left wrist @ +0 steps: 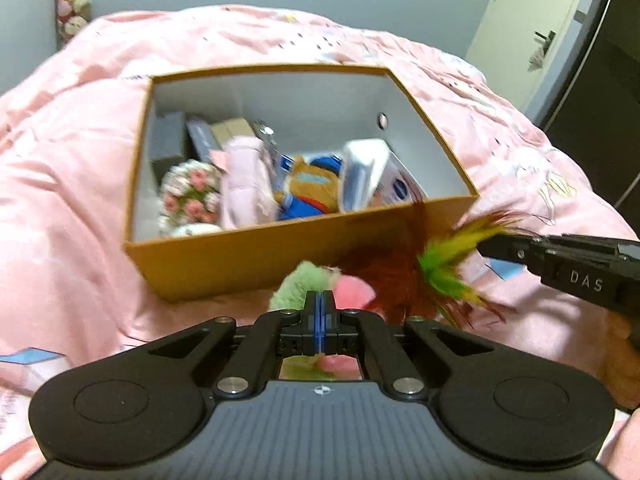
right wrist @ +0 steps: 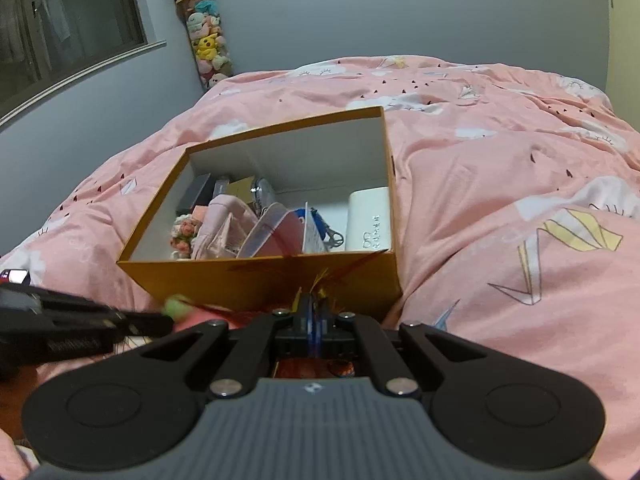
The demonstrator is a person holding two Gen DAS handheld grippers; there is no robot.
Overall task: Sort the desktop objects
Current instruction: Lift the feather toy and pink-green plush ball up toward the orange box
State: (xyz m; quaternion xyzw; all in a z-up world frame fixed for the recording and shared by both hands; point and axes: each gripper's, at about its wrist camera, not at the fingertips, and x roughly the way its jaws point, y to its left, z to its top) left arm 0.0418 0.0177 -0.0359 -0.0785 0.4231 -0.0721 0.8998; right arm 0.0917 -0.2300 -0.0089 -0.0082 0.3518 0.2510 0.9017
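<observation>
Your left gripper (left wrist: 319, 300) is clenched on the green-and-pink plush end of a feather toy (left wrist: 440, 268), low in the frame's centre. Your right gripper (right wrist: 316, 304) pinches its feathers. The open orange box (left wrist: 256, 256), already holding items, sits just behind on the pink quilt (left wrist: 80, 184).

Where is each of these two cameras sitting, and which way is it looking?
Left wrist view: rides on the left gripper, looking down its shut fingers, clamped on a green and pink plush toy, toward the orange box; the right gripper enters from the right.
Right wrist view: rides on the right gripper, pinching a feather toy; the left gripper enters from the left.
Shared: box, pink bedcover, both toys.
</observation>
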